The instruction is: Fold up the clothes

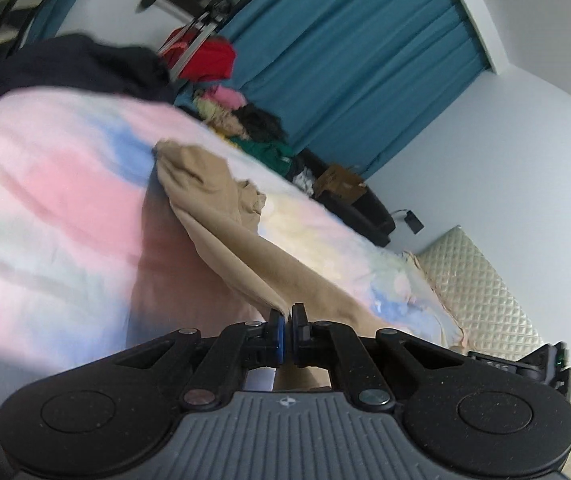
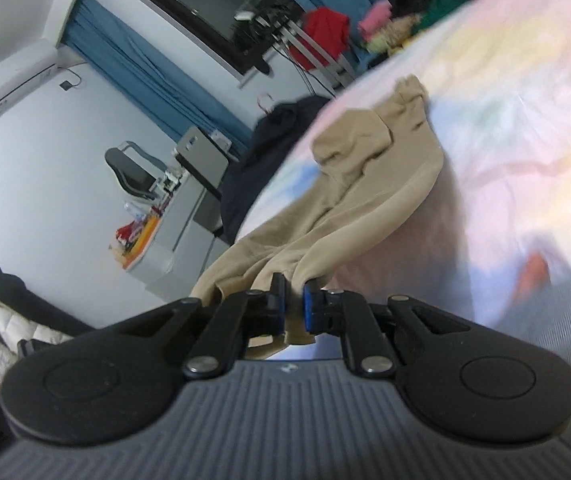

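In the left wrist view, a dark garment [image 1: 85, 64] is seen at far left, at the far edge of the bed. The pastel bedsheet [image 1: 57, 200] (pink, blue, yellow patches) fills the left and the middle. On it the beige garment [image 1: 205, 196] is stretched: its far end is bunched up near the blue patch, and a taut strip of it runs down to the left gripper [image 1: 288, 314] at near centre. The jaws are pressed together on the edge of the cloth, w/ almost no gap between the blue pads. Further right, a red cloth [image 1: 209, 58] and a pile of mixed clothes [image 1: 253, 128] are seen at the far side, in front of the blue curtain [image 1: 365, 60]. At near right a quilted cream mattress [image 1: 481, 280] is uncovered beside the sheet corner.

In the right wrist view, an air conditioner [image 2: 9, 84] is mounted at far left, w/ a grey chair [image 2: 133, 172] and a desk below it. The same beige garment [image 2: 369, 176] is spread in the middle, from the sheet [image 2: 505, 120] down to the right gripper [image 2: 294, 300]. Its jaws are clamped on a thicker fold of the cloth, which is visible between the pads and also below them. The bed takes the right side (much blurred there).
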